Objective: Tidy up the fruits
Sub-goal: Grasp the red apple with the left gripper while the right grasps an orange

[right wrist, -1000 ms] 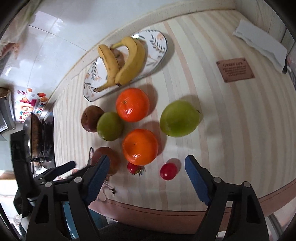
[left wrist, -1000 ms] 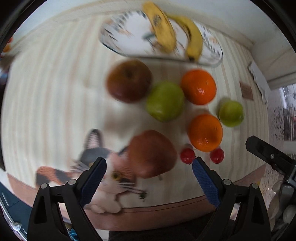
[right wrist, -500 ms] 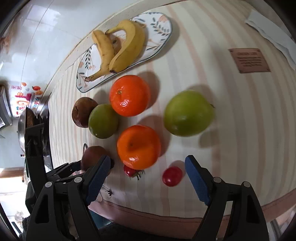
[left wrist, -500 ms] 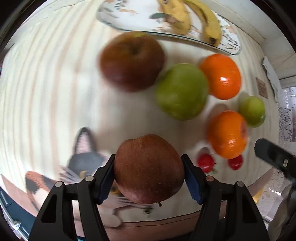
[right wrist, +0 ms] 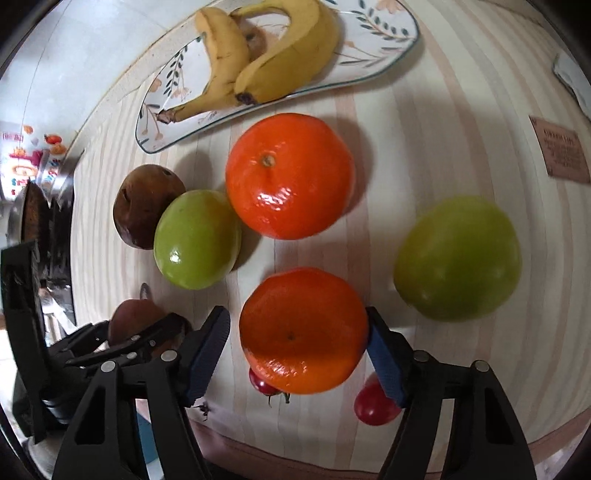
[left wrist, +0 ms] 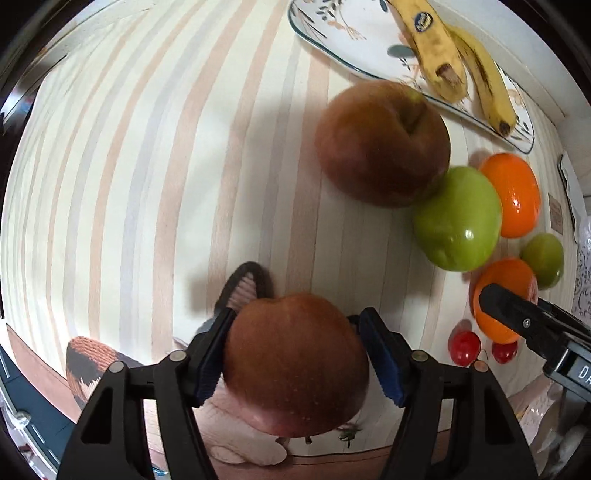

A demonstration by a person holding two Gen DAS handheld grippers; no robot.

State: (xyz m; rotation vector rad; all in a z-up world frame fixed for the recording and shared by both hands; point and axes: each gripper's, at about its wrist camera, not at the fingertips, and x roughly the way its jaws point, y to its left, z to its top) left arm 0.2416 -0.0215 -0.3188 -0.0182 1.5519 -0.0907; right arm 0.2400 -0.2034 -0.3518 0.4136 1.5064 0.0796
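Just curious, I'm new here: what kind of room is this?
Probably a home kitchen or dining table: a striped tablecloth, bananas on a floral plate, and what look like fridge magnets behind.

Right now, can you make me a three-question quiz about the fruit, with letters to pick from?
1. Where are the bananas?
A. on the patterned plate
B. on the striped cloth
C. between blue pads

2. How many oranges are on the striped cloth?
A. one
B. two
C. four

3. What sits between the left gripper pads?
A. a cherry tomato
B. a green apple
C. a red apple

Answers:
1 A, both bananas lie on the plate.
2 B, the far orange and the near orange, the near one between the right gripper pads.
3 C, the blue pads press its sides.
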